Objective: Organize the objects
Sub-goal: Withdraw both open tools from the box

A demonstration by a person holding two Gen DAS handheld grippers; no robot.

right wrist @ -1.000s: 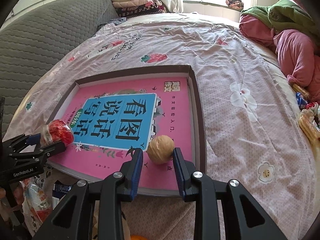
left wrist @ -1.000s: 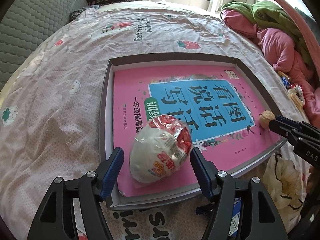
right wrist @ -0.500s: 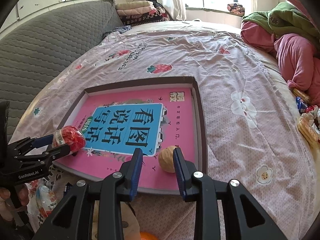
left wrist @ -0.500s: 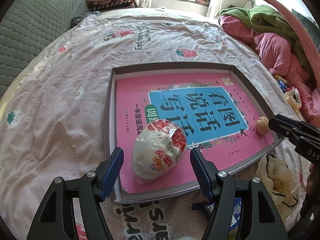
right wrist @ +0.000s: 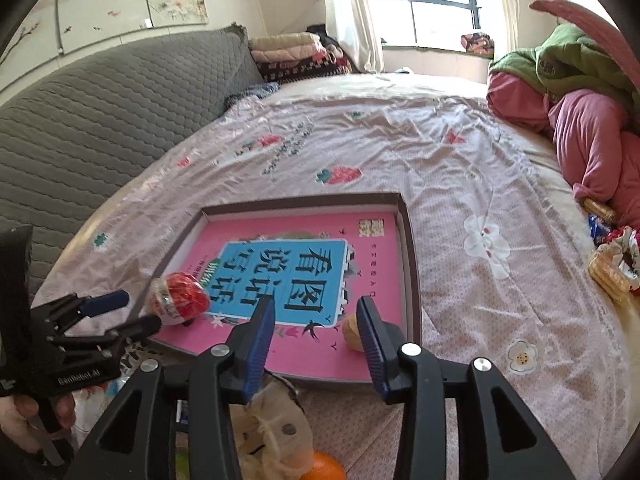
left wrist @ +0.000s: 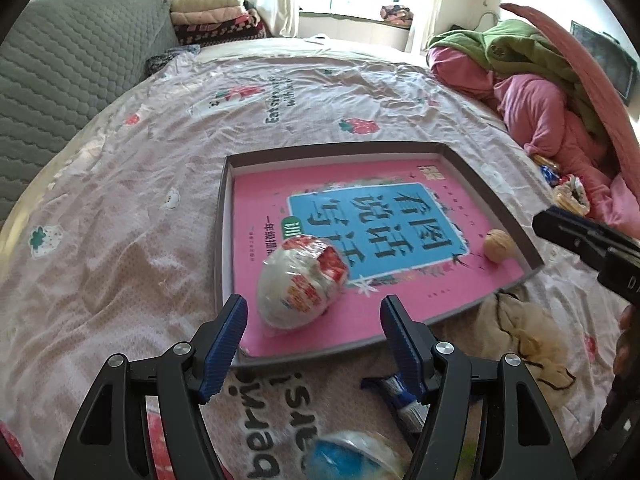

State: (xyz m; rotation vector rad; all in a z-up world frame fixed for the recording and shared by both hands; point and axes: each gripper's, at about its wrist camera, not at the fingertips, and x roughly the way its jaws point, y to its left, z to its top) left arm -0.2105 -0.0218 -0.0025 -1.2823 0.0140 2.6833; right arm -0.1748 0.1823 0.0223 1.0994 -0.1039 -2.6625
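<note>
**Both grippers pulled back from tray**

Your left gripper [left wrist: 314, 316] and right gripper [right wrist: 316, 322] have retreated, fingers apart, holding nothing. Wrapped snack [left wrist: 302, 282] lies near the tray's [left wrist: 222, 240] near-left corner on the pink book [left wrist: 404, 280]; walnut [left wrist: 497, 245] sits near the right wall. Bedspread [left wrist: 120, 240] beyond lies open.

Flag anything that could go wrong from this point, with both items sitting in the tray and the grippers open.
The round wrapped snack and the walnut lie loose on the smooth pink book and could roll. The walnut sits near the tray corner, where the rim looks low. The tray rests on soft bedding, so a nudge from either gripper might tip it.
</note>
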